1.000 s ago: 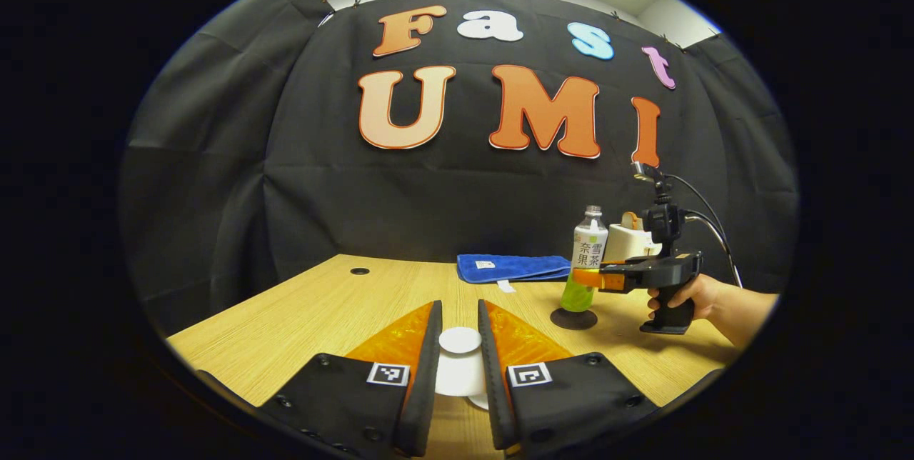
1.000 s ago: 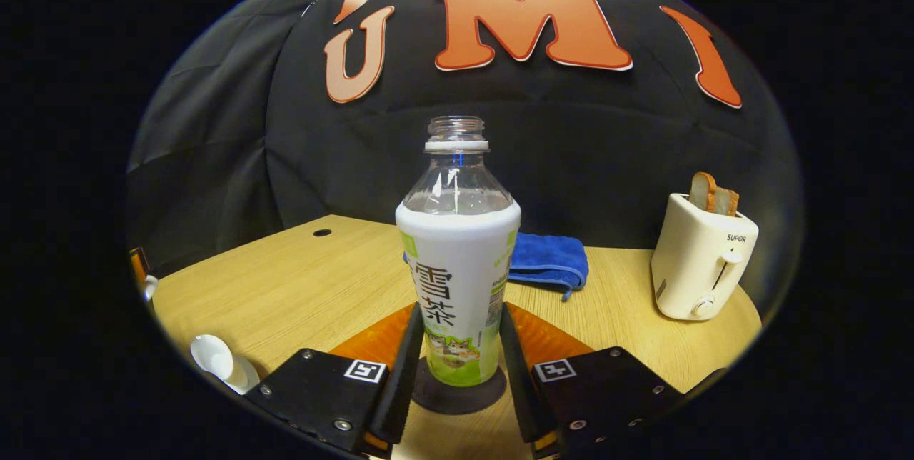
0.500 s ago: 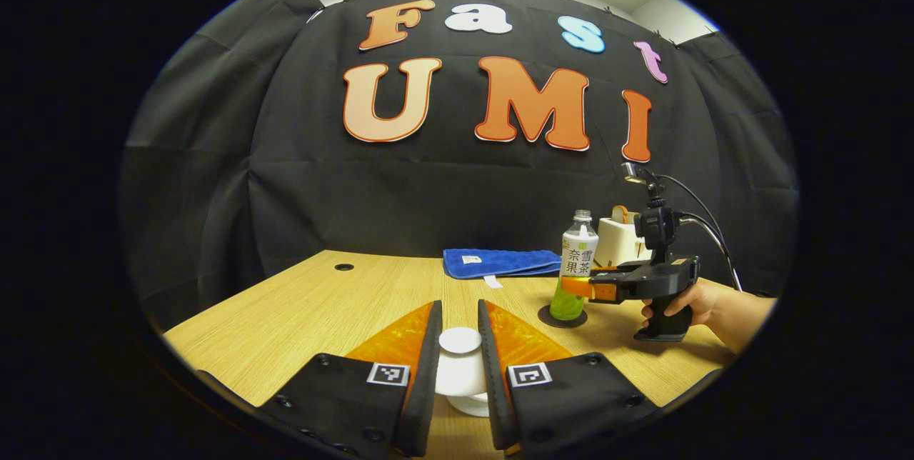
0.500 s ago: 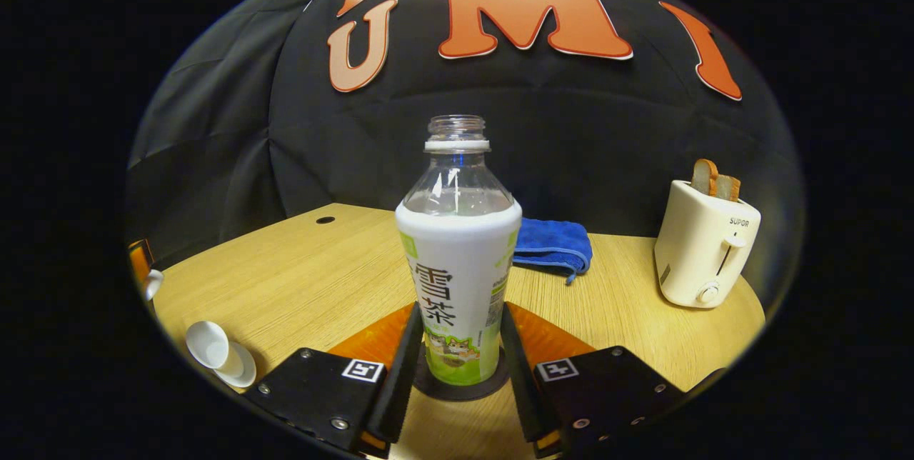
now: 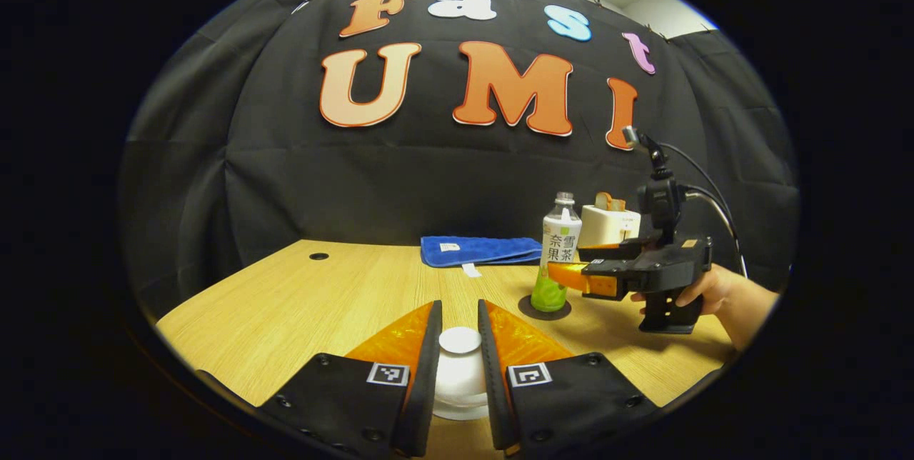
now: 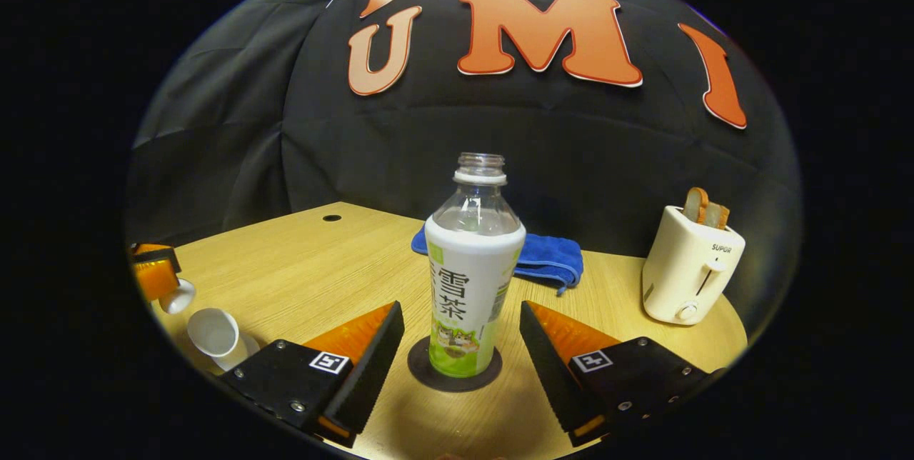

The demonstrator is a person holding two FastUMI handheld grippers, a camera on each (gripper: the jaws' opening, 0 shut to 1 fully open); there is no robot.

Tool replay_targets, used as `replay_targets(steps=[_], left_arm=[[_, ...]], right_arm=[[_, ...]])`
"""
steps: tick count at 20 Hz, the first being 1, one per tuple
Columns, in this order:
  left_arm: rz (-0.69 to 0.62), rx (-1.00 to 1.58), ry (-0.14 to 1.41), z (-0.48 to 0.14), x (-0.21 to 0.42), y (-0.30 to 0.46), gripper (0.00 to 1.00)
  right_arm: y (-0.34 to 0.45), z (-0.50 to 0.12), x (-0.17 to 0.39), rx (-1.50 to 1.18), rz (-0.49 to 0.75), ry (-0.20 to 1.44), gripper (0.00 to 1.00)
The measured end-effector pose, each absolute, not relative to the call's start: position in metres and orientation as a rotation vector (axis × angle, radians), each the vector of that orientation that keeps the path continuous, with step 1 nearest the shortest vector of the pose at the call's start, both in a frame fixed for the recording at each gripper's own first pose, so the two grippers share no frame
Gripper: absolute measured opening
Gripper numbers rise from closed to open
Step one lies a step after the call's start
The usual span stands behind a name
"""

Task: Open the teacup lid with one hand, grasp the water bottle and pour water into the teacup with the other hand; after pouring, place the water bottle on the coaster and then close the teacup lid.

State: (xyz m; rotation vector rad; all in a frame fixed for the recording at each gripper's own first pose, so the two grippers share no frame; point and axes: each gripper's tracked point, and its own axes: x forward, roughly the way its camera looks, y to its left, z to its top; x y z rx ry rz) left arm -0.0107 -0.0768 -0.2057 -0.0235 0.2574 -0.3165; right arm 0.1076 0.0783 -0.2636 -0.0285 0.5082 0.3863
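Observation:
A clear bottle [image 6: 471,281] with a white and green label and no cap stands upright on the dark round coaster [image 6: 428,380]. My right gripper [image 6: 460,311] is open, one finger on each side of the bottle and clear of it. The left gripper view shows the bottle [image 5: 558,254], the coaster [image 5: 532,311] and the right gripper [image 5: 571,268] at the right. My left gripper [image 5: 459,305] is shut on the knob of the white teacup lid [image 5: 459,340]. In the right gripper view the open white teacup [image 6: 213,331] sits at the far left, with the lid [image 6: 178,296] held just above and left of it.
A folded blue cloth [image 6: 546,258] lies behind the bottle by the back wall. A cream toaster [image 6: 689,274] with bread in it stands at the right. A person's hand [image 5: 703,288] holds the right gripper's handle. The wooden table [image 5: 314,303] has a small round hole [image 5: 318,256] at back left.
My right gripper has opened and let go of the bottle, which now stands on the coaster, and has drawn back a little. My left gripper still holds the lid.

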Motion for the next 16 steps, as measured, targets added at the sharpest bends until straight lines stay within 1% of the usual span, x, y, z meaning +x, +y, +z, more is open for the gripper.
replay_targets(steps=[8,10,13,16], left_arm=[[-0.312,0.049,0.299,-0.235,-0.006,-0.087,0.36],[-0.310,0.066,0.305,-0.240,-0.004,-0.090,0.35],[-0.302,0.101,0.344,-0.254,-0.004,-0.092,0.36],[-0.292,0.119,0.342,-0.253,-0.002,-0.093,0.36]], right_arm=[[0.068,-0.225,0.070,-0.012,0.401,0.432,0.97],[0.065,-0.220,0.062,-0.006,0.408,0.421,0.98],[0.059,-0.211,0.055,0.003,0.410,0.399,0.97],[0.052,-0.210,0.050,-0.012,0.404,0.391,0.97]])
